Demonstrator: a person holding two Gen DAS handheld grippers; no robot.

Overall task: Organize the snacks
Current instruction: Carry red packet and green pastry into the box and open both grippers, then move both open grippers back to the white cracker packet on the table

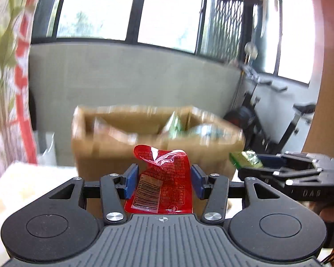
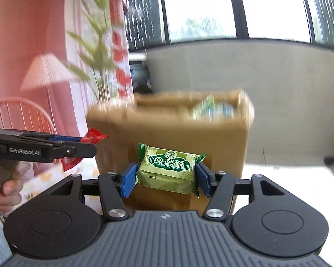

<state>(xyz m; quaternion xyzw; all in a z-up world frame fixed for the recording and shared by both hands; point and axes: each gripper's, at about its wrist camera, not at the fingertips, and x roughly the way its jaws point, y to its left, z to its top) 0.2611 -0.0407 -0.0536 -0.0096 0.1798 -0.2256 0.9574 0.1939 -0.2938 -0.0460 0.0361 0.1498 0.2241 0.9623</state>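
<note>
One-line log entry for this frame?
left gripper: red packet held | right gripper: green packet held | cardboard box: ahead, snacks inside

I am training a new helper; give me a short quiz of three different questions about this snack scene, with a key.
1. True or false: the left gripper is shut on the red packet.
2. What does the right gripper hold? A) a green pastry packet B) a bottle C) nothing
3. Fill in: ahead of both grippers stands a cardboard ____ with snacks already inside.

Key:
1. True; the blue pads press on both sides of the red packet.
2. A; the green pastry packet sits clamped between the pads.
3. box; the cardboard box is open at the top.
</note>
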